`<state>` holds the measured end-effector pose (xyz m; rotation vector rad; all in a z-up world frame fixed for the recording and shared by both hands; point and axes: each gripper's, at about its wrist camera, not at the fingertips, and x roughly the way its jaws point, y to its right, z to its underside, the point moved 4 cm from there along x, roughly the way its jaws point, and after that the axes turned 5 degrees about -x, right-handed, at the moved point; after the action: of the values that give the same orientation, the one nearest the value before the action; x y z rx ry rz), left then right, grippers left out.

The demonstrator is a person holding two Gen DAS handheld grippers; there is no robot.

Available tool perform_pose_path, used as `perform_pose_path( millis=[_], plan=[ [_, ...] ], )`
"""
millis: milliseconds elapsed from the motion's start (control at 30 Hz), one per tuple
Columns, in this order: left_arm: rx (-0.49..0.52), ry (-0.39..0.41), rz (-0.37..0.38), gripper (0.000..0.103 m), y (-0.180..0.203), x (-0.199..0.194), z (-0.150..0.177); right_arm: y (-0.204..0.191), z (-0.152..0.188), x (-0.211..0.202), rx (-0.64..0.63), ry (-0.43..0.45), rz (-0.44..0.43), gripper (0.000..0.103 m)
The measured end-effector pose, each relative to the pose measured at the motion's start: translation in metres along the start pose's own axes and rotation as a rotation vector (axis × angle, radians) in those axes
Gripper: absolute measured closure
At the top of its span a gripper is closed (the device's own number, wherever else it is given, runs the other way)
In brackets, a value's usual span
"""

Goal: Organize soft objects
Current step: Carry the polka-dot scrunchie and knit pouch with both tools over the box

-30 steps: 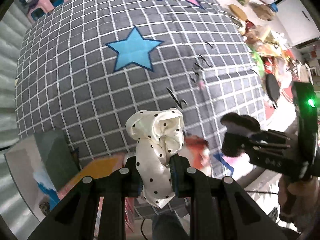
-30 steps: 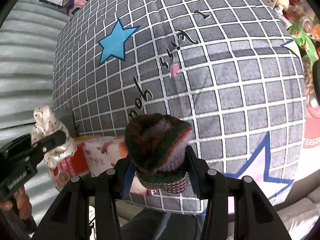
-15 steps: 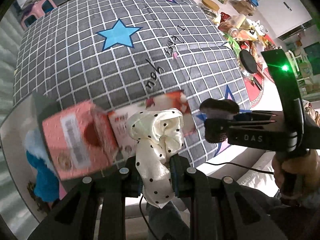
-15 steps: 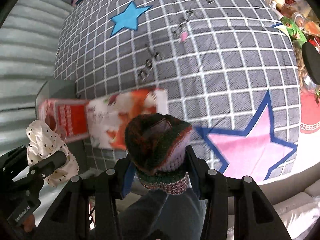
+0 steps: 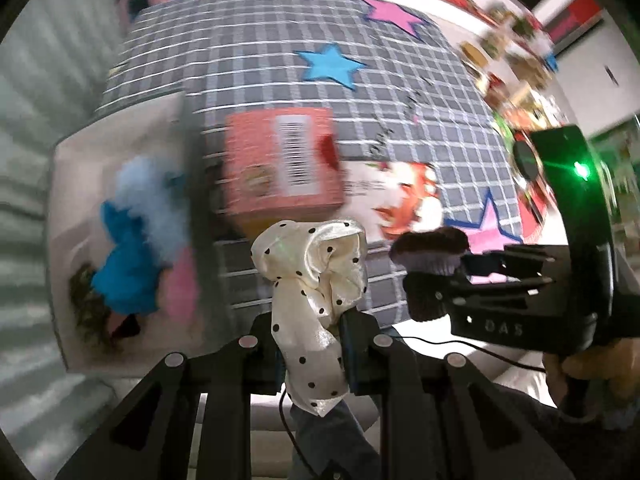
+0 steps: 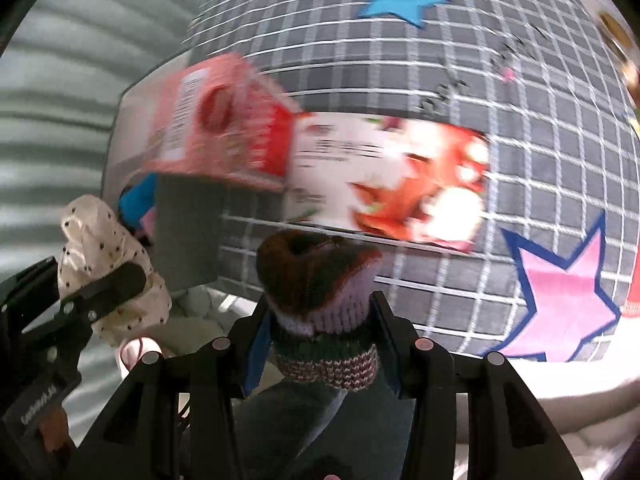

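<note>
My left gripper (image 5: 310, 338) is shut on a cream scrunchie with black dots (image 5: 314, 280), held in the air near the bed's front edge. My right gripper (image 6: 322, 330) is shut on a knitted brown, lilac and green sock (image 6: 320, 300). The right gripper with the sock also shows in the left wrist view (image 5: 434, 268), to the right. The scrunchie shows in the right wrist view (image 6: 104, 264) at the left. A grey open box (image 5: 120, 232) at the left holds a blue fluffy item (image 5: 132, 256), a pink one and a dark one.
A grey checked bedspread (image 5: 280, 60) with blue and pink stars covers the bed. A red carton (image 5: 284, 168) and a white tissue pack with a red print (image 6: 392, 184) lie on it beside the box. Cluttered shelves stand at the far right.
Both grippers have swung left and back from the bed. The grey box and the red carton have come into fuller view. Both grips are unchanged.
</note>
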<state>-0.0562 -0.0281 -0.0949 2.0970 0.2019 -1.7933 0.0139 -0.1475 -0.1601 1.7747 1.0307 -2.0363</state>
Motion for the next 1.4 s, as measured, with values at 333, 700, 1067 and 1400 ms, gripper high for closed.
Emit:
perform_pose_path(
  millis=[333,700,1067,1400],
  plan=[
    [-0.264,0.114,-0.088,0.079,-0.085,-0.03,0.024,-0.084,-0.022,-0.001,-0.217,0.003,-0.005,0.054],
    [-0.42,0.163,-0.147,0.079,-0.138,-0.039,0.036,-0.161,-0.054,0.0,-0.378,0.011,0.008,0.054],
    [-0.492,0.175,-0.184,0.079,-0.171,-0.032,0.013,-0.195,-0.104,-0.002,-0.418,0.048,0.011,0.054],
    [-0.492,0.169,-0.207,0.079,-0.181,-0.026,-0.007,-0.207,-0.129,-0.001,-0.413,0.048,0.009,0.054]
  ],
)
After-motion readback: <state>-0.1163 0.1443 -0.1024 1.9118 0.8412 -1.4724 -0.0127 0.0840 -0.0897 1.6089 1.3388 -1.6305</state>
